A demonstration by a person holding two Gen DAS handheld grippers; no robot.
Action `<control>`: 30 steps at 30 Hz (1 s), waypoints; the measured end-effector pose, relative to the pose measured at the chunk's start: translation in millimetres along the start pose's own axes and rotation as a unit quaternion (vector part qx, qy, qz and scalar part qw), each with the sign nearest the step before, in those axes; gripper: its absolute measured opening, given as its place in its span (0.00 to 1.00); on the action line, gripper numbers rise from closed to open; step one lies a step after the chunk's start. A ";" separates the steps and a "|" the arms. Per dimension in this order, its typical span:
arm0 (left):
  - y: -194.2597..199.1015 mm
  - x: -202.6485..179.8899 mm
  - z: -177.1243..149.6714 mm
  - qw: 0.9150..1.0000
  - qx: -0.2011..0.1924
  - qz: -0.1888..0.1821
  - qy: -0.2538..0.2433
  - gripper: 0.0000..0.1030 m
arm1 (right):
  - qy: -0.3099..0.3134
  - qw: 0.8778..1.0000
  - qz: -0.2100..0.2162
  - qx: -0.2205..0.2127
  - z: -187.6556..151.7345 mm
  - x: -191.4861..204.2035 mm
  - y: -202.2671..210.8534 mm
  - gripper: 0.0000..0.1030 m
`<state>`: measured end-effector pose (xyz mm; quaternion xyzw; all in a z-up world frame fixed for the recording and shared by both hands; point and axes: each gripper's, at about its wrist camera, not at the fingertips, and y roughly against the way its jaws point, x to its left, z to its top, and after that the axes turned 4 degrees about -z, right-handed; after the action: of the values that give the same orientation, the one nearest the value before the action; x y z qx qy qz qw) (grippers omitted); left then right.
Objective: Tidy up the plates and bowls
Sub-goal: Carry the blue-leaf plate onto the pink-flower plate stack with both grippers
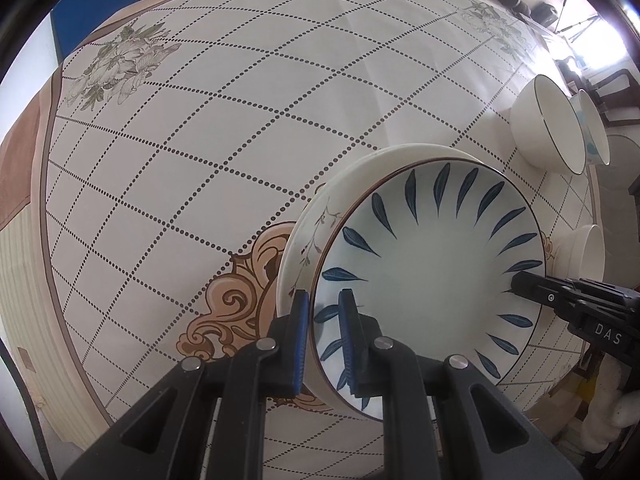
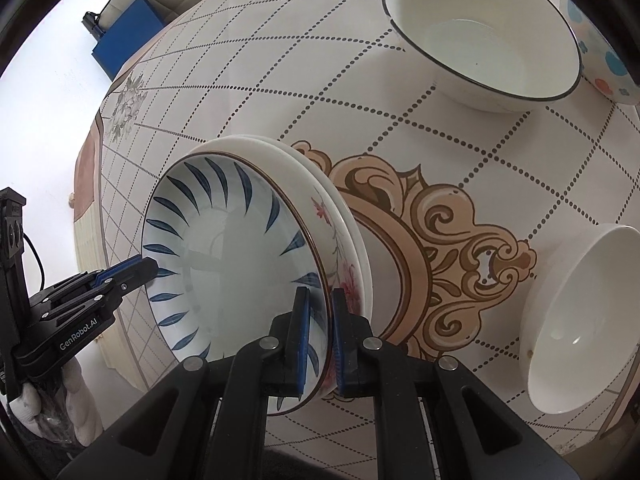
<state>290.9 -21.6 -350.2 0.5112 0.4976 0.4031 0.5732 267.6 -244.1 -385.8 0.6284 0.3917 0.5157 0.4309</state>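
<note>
Both grippers pinch opposite rims of the blue-leaf plate (image 1: 428, 276). In the left wrist view the left gripper (image 1: 323, 340) has its jaws pressed on the rim at lower centre, and the right gripper (image 1: 520, 284) bites the far edge at right. The plate sits on, or just above, a stack of flowered plates (image 2: 340, 248) near the middle of the table (image 1: 224, 120); contact cannot be told. The stacking step looks nearly finished. Next, the plate needs settling centred, then both jaws spreading. Three bowls, including a dark-rimmed bowl (image 2: 484, 40), wait at right.
</note>
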 end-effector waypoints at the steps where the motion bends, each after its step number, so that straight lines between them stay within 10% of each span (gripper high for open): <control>1: -0.9 0.0 -0.3 1.000 0.001 0.000 0.000 0.12 | -0.001 1.000 0.000 0.000 -0.1 -0.3 -0.8 0.12; 30: -14.2 9.5 5.4 0.999 0.021 -0.005 0.047 0.15 | -0.003 1.000 -0.007 0.012 3.8 7.1 -16.1 0.14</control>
<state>297.3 -15.6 -365.9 0.5013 0.5345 0.4132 0.5406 271.7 -232.8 -399.2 0.6326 0.4006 0.5060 0.4282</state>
